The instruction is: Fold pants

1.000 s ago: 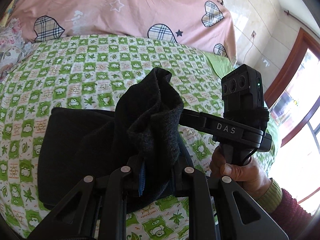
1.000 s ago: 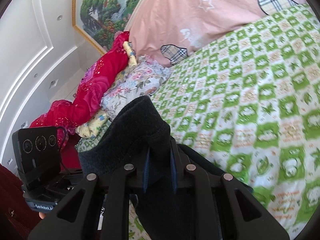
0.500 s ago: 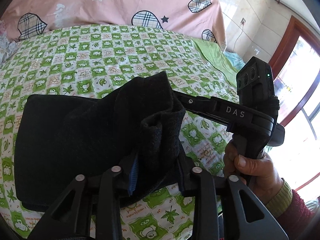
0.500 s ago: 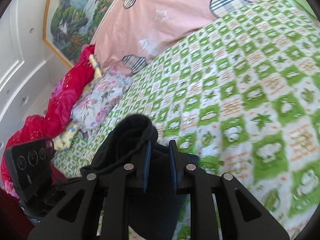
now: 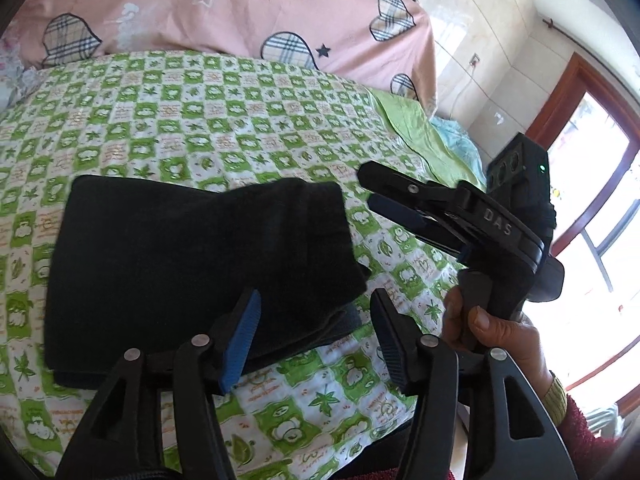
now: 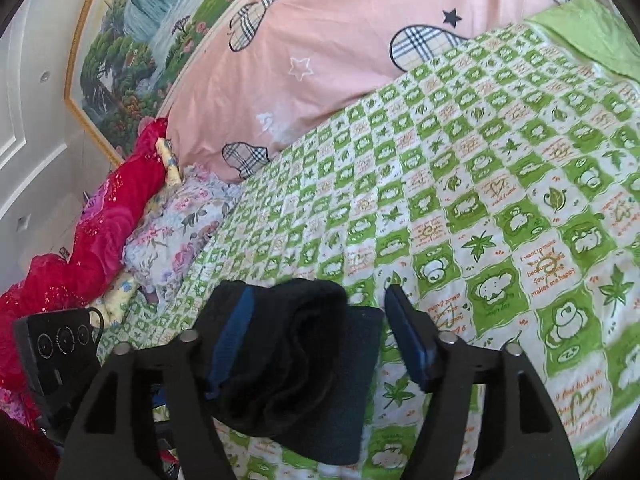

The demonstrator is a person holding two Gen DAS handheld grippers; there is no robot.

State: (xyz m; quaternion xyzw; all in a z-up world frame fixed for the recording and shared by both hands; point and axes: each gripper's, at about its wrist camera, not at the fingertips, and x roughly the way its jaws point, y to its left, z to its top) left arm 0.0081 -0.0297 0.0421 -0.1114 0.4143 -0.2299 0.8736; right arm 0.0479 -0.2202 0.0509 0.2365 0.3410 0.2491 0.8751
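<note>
Your left gripper and right gripper both have their blue-padded fingers spread apart, holding nothing. The folded black fleece pants lie flat on the bed's green-and-white checked sheet, at ten o'clock from your left gripper
</note>
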